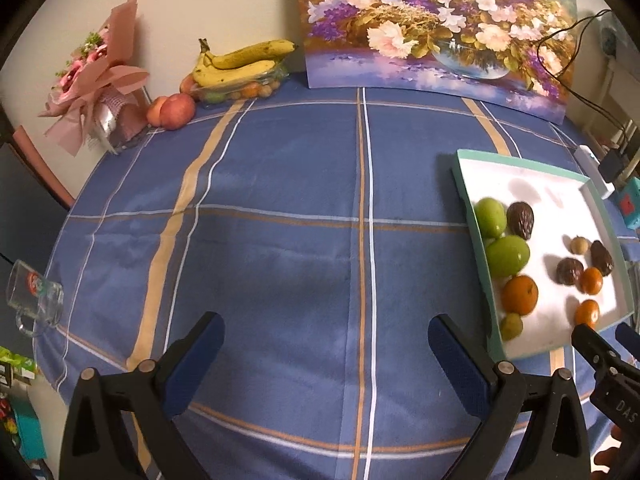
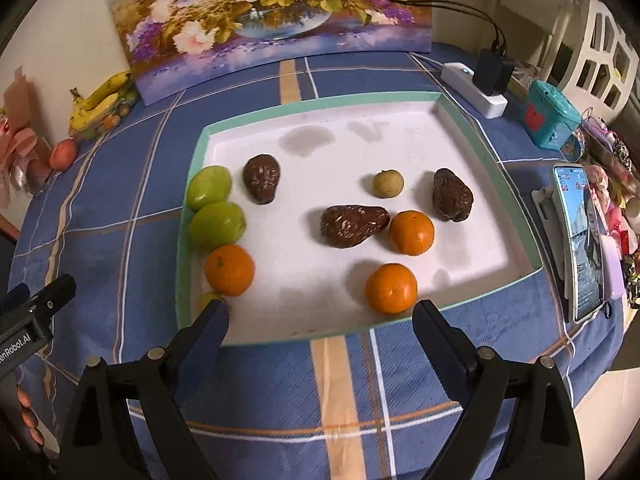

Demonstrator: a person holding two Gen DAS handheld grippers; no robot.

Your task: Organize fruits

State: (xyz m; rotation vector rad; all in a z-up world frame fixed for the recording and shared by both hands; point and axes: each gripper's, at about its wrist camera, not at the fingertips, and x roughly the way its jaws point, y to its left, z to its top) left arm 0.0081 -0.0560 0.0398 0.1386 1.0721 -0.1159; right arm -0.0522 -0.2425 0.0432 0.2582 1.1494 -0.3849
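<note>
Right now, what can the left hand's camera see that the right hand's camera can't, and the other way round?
Only the left view shows the glass mug at the table's left edge and the whole pink bouquet. Only the right view shows the phone on its stand and the full teal box. Both show the tray of fruit, the bananas, the flower painting, and open, empty jaws on the left gripper and right gripper.

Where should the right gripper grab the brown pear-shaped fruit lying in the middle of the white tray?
Grip the brown pear-shaped fruit across its fat left end, coming from above. It lies on its side, taper pointing right toward an orange tangerine that looks to touch it, so the tip is crowded. The open right gripper fits there.
</note>
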